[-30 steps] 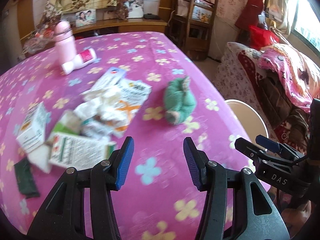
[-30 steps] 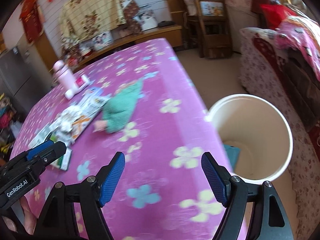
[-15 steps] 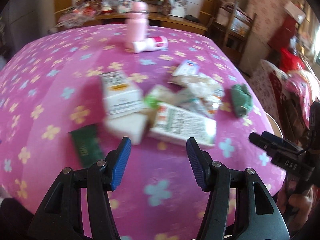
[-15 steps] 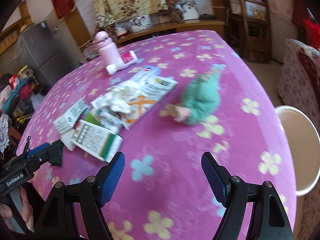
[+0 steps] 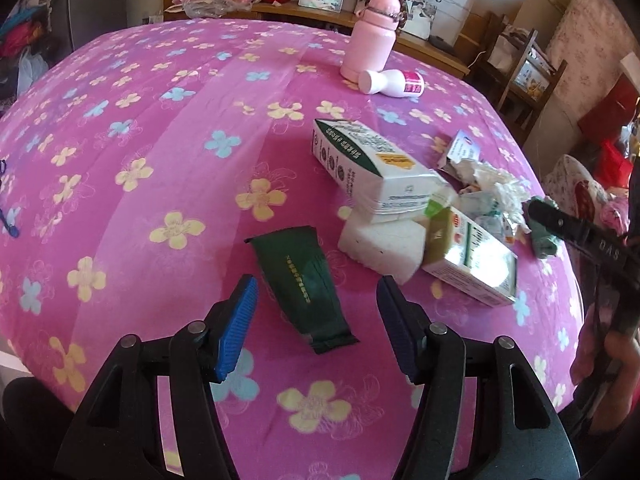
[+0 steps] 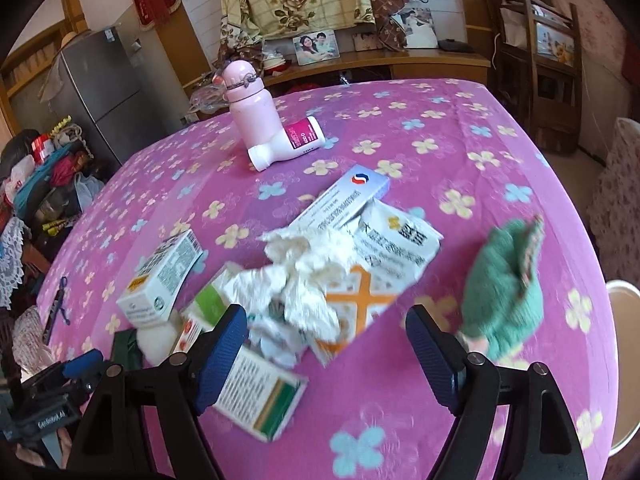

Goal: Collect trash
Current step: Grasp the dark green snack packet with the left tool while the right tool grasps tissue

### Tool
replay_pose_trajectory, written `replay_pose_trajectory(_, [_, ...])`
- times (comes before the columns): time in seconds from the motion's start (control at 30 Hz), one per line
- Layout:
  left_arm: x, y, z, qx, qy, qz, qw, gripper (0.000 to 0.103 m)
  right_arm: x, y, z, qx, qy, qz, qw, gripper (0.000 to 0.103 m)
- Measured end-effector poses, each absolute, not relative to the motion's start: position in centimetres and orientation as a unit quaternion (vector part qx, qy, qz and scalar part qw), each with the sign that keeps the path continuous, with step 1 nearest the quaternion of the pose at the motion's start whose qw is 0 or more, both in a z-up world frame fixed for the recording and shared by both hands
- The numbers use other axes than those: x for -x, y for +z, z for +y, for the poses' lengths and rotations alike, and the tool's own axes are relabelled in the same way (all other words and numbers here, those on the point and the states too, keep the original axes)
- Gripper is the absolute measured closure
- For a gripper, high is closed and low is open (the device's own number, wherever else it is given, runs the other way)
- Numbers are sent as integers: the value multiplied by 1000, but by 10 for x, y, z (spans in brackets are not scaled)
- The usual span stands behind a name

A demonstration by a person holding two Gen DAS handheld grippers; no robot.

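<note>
A heap of trash lies on the pink flowered tablecloth (image 5: 168, 128). It holds a dark green packet (image 5: 304, 280), a white foam block (image 5: 380, 244), a white-green carton (image 5: 368, 164), a smaller box (image 5: 472, 260) and crumpled tissue (image 6: 304, 272) on an orange-crossed wrapper (image 6: 360, 300). My left gripper (image 5: 317, 286) hovers over the green packet. Its jaws are opening, and the packet lies between them untouched. My right gripper (image 6: 326, 316) hangs above the tissue and a green-striped box (image 6: 260, 396). Its jaws are also opening and grip nothing.
A pink flask (image 6: 248, 108) stands at the far side with a white bottle (image 6: 288, 144) lying against it. A green knitted bundle (image 6: 504, 292) sits near the right table edge, and a white bin rim (image 6: 624, 360) shows beyond it. Small blue scissors (image 6: 60, 300) lie far left.
Both grippers swung left, away from the bin and over the trash heap. The left one now frames the green packet. Both pairs of jaws stand a little wider.
</note>
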State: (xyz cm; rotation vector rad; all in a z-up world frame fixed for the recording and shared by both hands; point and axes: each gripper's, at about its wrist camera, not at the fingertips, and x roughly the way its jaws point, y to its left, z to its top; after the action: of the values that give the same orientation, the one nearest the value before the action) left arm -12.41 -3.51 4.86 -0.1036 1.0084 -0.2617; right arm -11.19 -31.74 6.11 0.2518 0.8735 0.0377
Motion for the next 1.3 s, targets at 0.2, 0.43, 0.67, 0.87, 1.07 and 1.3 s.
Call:
replay_pose_trajectory(0.2, [106, 34, -39, 40, -121, 491, 862, 43, 85, 53, -310, -107, 24, 437, 893, 23])
replay_pose_trajectory(0.43, [100, 26, -37, 43, -129, 500, 855, 84, 71, 41, -312, -130, 37, 434, 891, 72])
replay_pose_trajectory(0.67, [109, 43, -29, 56, -145, 484, 861, 95, 102, 70, -325, -153, 54, 384, 909, 84])
replay_pose_trajectory(0.87, [127, 72, -33, 54, -170, 459, 870, 95, 134, 92, -328, -141, 63, 363, 919, 84])
replay_pose_trajectory(1.07, [143, 89, -50, 26, -191, 444, 875, 95, 169, 100, -337, -146, 61, 354, 922, 85])
replay_pose_trajectory(1.3, [147, 66, -52, -12, -164, 472, 866, 43, 193, 99, -342, -151, 65, 354, 921, 84])
